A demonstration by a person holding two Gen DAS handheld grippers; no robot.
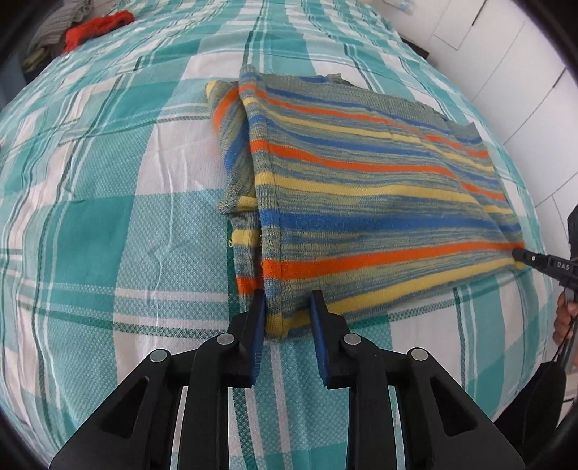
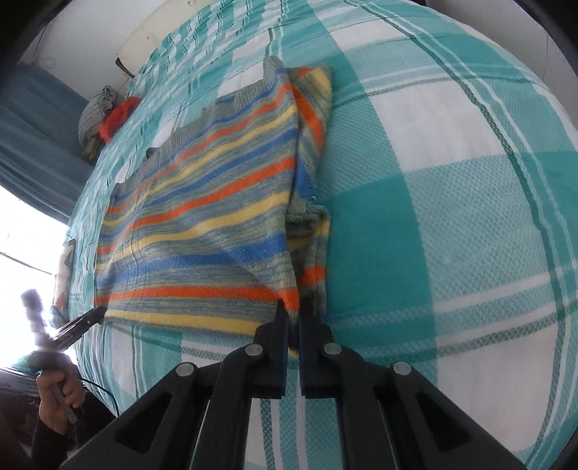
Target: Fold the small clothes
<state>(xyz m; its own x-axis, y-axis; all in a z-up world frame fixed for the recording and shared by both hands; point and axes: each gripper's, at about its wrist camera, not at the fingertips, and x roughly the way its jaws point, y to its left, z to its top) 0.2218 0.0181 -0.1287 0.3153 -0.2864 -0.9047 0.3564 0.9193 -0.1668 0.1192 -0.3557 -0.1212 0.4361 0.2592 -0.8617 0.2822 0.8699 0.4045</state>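
Note:
A striped knit sweater (image 1: 361,188), in orange, blue, yellow and grey, lies flat on the bed with a sleeve folded in along its side. My left gripper (image 1: 287,300) is open, its fingers either side of the sweater's near left hem corner. It also shows in the right wrist view (image 2: 95,314) at the sweater's left edge. My right gripper (image 2: 293,314) is shut on the sweater's (image 2: 202,202) near right hem corner. It also shows in the left wrist view (image 1: 520,255) at the right hem.
The bed carries a teal and white checked sheet (image 1: 108,217). A pile of red and grey clothes (image 1: 94,29) lies at the far corner, also in the right wrist view (image 2: 108,115). White cupboard doors (image 1: 523,72) stand at the right. A window (image 2: 21,235) is at the left.

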